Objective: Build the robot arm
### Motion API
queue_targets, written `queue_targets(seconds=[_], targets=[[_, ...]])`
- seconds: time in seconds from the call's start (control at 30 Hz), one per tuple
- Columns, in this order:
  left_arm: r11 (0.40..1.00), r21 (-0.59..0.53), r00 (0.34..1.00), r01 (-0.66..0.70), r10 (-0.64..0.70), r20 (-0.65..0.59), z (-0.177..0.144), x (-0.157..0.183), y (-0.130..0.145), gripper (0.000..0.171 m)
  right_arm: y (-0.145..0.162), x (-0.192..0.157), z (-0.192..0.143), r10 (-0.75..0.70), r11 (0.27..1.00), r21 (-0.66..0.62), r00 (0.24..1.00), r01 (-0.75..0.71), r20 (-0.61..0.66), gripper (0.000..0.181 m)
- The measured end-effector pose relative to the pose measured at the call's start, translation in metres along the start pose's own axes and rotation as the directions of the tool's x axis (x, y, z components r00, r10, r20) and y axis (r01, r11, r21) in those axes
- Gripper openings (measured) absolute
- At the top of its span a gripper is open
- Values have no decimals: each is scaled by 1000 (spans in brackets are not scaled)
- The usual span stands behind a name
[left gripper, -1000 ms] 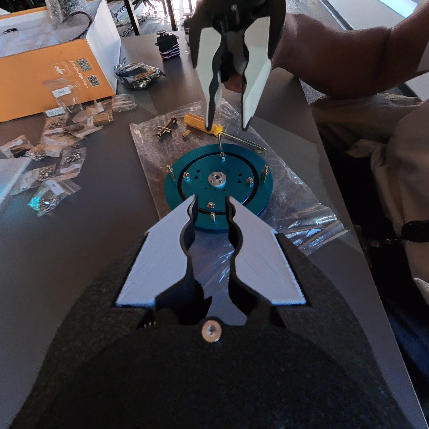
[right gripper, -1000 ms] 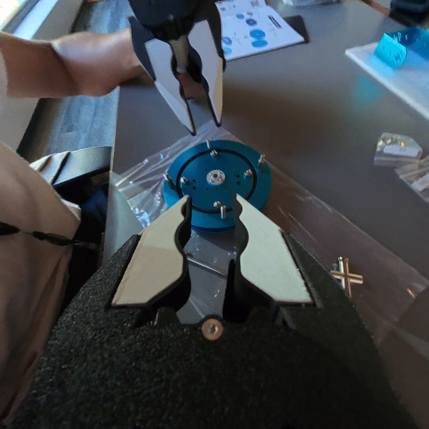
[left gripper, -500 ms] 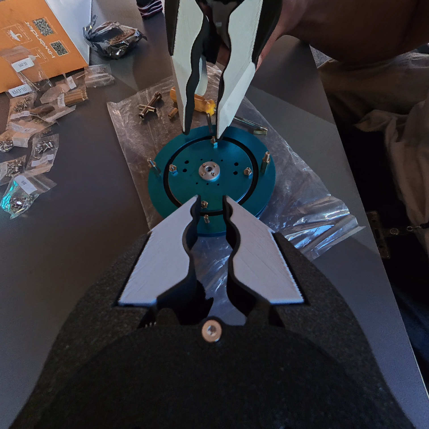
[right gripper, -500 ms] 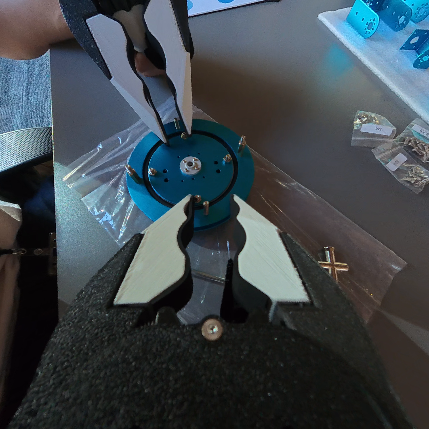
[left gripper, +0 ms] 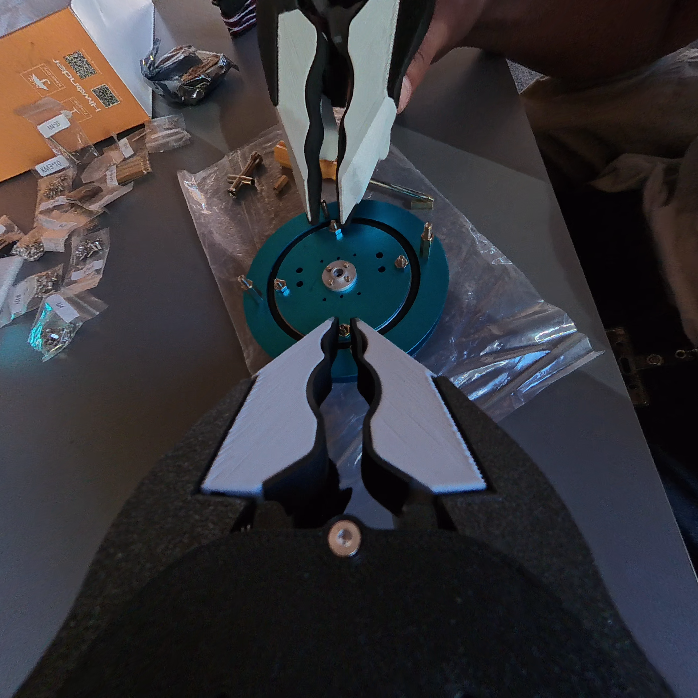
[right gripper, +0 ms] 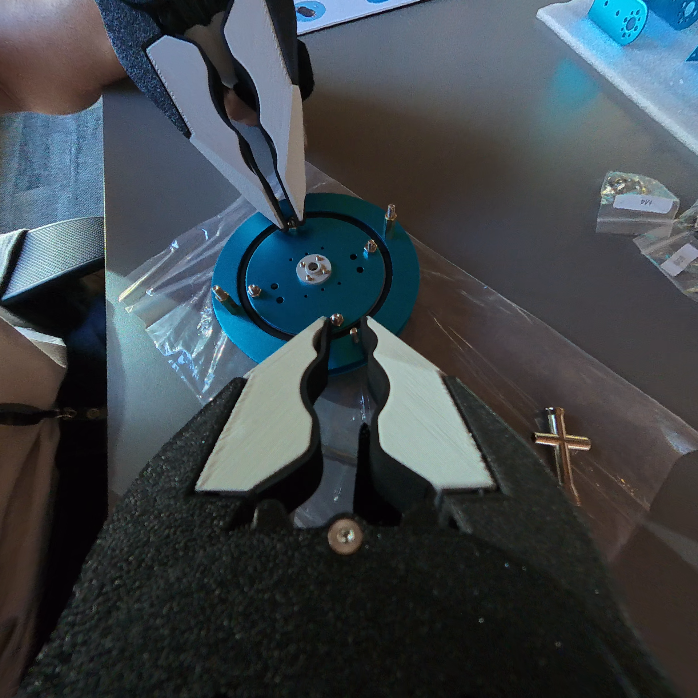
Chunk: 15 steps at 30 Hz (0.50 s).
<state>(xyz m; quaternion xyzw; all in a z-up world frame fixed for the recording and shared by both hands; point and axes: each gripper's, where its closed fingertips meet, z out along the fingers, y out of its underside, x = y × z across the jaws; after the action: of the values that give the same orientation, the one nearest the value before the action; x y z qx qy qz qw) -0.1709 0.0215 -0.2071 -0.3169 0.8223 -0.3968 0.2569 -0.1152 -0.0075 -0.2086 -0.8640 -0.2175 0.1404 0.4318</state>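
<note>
A blue disc (left gripper: 377, 302) is laid on a clear plastic bag (left gripper: 510, 340) close to the worktop (left gripper: 132, 396) edge nearest the person. Bare worktop is left on the disc's far side, up to the small bags of hardware (left gripper: 56, 317) and the orange box (left gripper: 49, 94) towards a far corner. A cross wrench (right gripper: 561, 443) and a yellow-handled screwdriver (left gripper: 282, 155) are lain on the bag just beside the disc. Blue brackets (right gripper: 619, 19) are kept on a white tray (right gripper: 623, 75), well apart.

Upright standoffs and nuts are set around the disc's rim. The left hand-held gripper (left gripper: 343, 324) is tilted down at one side of the disc, its fingers pinched on a brass nut (left gripper: 343, 329). The right hand-held gripper (right gripper: 344, 325) is angled down at the opposite side, its fingers parted, with a standoff (right gripper: 354, 334) seen between them.
</note>
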Motion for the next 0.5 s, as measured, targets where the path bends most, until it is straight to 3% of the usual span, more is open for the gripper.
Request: queue_targets(seconds=[0.5], targets=[[1000, 12, 999, -24, 25, -43, -1, 9, -1, 4, 1, -1, 1, 33, 999, -2, 999, -33, 25, 3]])
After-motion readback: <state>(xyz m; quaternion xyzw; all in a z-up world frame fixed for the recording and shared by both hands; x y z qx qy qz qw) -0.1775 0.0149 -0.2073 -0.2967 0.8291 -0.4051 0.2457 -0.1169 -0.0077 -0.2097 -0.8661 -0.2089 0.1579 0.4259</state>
